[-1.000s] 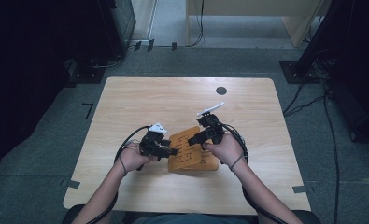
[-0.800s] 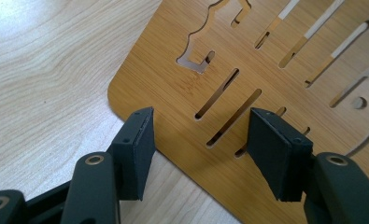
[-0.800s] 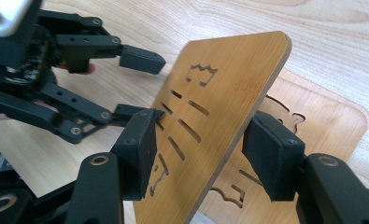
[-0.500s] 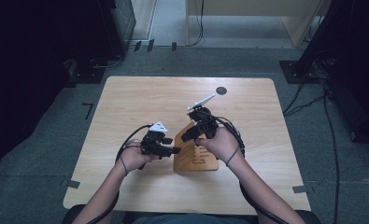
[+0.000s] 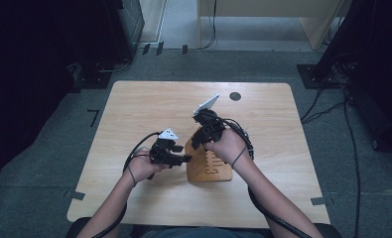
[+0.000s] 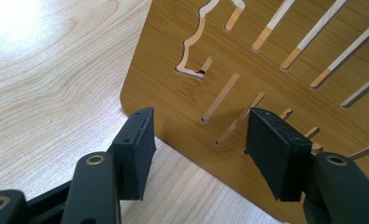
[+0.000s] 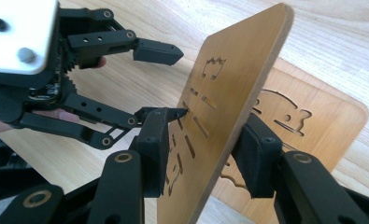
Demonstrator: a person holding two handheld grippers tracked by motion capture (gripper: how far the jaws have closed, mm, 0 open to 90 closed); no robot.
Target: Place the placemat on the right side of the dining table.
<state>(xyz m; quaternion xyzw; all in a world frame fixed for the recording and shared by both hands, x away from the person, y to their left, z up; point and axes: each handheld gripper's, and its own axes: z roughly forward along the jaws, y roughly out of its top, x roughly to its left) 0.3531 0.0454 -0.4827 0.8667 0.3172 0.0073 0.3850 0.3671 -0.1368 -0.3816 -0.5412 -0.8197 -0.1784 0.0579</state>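
Note:
Two thin wooden boards with cut-out slots are on the table. One board [image 7: 322, 121] lies flat [image 5: 218, 171]. The other board [image 7: 233, 79] stands tilted on its edge [image 5: 194, 161] over it. My right gripper [image 7: 205, 149] reaches down over this raised board [image 6: 266, 70] with one pad on each face; its jaws have just been closing and they grip the board [image 5: 199, 143]. My left gripper [image 6: 196, 149] points at the board's front face near its lower corner. It is open [image 5: 186, 158], with one fingertip [image 7: 180, 112] touching the face.
The light wooden table [image 5: 149, 109] has a small black round hole cover [image 5: 235, 96] near its far edge. Grey carpet, cables and dark furniture surround the table. Both forearms come in from the near edge.
The right hand rose and moved toward the far side, tipping the upper board from lying flat to standing on its edge. The left gripper stayed where it was.

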